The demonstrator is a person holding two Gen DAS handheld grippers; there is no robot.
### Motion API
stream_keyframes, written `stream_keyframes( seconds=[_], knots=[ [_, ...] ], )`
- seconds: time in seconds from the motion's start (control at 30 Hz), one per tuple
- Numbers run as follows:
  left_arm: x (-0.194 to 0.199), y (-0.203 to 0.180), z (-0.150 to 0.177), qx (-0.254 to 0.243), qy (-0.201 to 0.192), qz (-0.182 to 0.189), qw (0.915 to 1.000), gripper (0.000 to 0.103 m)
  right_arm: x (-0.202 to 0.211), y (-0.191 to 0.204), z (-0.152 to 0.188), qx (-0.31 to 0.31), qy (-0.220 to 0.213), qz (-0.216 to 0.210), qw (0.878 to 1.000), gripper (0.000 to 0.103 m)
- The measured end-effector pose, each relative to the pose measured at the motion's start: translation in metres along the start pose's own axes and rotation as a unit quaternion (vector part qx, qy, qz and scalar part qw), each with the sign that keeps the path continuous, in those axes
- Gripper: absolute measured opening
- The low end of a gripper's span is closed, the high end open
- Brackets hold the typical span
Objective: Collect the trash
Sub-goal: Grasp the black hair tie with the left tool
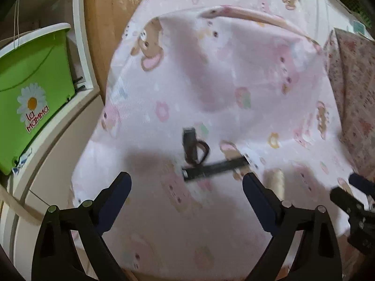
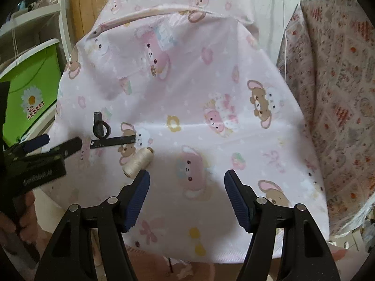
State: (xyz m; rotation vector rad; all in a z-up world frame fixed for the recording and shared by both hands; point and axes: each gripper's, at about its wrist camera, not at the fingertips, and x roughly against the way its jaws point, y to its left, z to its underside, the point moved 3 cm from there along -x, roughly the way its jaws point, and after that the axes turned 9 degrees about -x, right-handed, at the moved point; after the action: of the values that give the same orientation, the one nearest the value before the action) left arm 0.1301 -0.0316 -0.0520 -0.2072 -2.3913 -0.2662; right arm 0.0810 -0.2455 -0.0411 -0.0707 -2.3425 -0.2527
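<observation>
A black strip (image 1: 214, 167) and a dark looped band (image 1: 195, 147) lie on the pink bear-print sheet (image 1: 211, 82). My left gripper (image 1: 187, 187) is open and empty, just short of the strip. A cream thread spool (image 2: 138, 162) lies on the sheet beside the strip (image 2: 112, 141) and the band (image 2: 100, 127) in the right wrist view. My right gripper (image 2: 187, 180) is open and empty, with its left finger just right of the spool. The left gripper (image 2: 56, 145) shows at the left in the right wrist view.
A green "La Mamma" bin (image 1: 30, 93) stands on a white shelf unit (image 1: 79, 46) at the left. A floral patterned cloth (image 2: 339, 93) covers something at the right. A wooden panel (image 1: 103, 23) stands behind the sheet.
</observation>
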Motion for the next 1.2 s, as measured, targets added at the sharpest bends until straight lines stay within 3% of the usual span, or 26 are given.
stream_keyframes(
  seconds=[0.07, 0.2, 0.3, 0.43, 0.6, 0.73, 0.8, 0.83, 1.0, 1.13, 1.2],
  knots=[
    [-0.008, 0.003, -0.006, 0.000, 0.000, 0.003, 1.0000, 0.094, -0.004, 0.000, -0.002, -0.004, -0.004, 0.009, 1.000, 0.068],
    [-0.033, 0.001, -0.011, -0.010, 0.022, 0.032, 0.9992, 0.065, -0.012, 0.002, -0.003, -0.015, 0.001, 0.011, 1.000, 0.068],
    [-0.052, 0.005, -0.011, -0.002, 0.035, 0.022, 0.9992, 0.048, -0.016, 0.006, -0.002, -0.006, 0.001, 0.019, 1.000, 0.068],
    [-0.068, 0.016, -0.011, 0.028, 0.037, 0.030, 0.9985, 0.040, -0.021, 0.012, -0.002, 0.004, -0.001, 0.025, 1.000, 0.068],
    [-0.078, 0.024, -0.010, 0.065, 0.039, 0.076, 0.9942, 0.029, -0.026, 0.015, -0.003, 0.004, 0.002, 0.027, 1.000, 0.068],
    [-0.077, 0.017, -0.011, 0.050, 0.038, 0.092, 0.9938, 0.016, -0.029, 0.017, -0.003, 0.001, 0.005, 0.025, 1.000, 0.068],
    [-0.076, 0.013, -0.013, 0.030, 0.046, 0.071, 0.9959, 0.005, -0.030, 0.018, -0.003, -0.001, 0.005, 0.024, 1.000, 0.068],
    [-0.078, 0.011, -0.015, 0.022, 0.056, 0.061, 0.9963, 0.004, -0.030, 0.019, -0.003, 0.000, 0.005, 0.024, 1.000, 0.068],
    [-0.053, 0.019, -0.025, 0.062, 0.033, 0.086, 0.9939, 0.003, -0.029, 0.025, -0.002, -0.001, 0.003, 0.014, 1.000, 0.068],
    [-0.024, 0.029, -0.029, 0.078, 0.029, 0.072, 0.9939, 0.003, -0.030, 0.035, 0.000, 0.009, 0.001, 0.004, 1.000, 0.069],
    [-0.007, 0.032, -0.029, 0.082, 0.021, 0.068, 0.9941, 0.003, -0.033, 0.041, 0.001, 0.012, 0.006, -0.003, 1.000, 0.075]
  ],
)
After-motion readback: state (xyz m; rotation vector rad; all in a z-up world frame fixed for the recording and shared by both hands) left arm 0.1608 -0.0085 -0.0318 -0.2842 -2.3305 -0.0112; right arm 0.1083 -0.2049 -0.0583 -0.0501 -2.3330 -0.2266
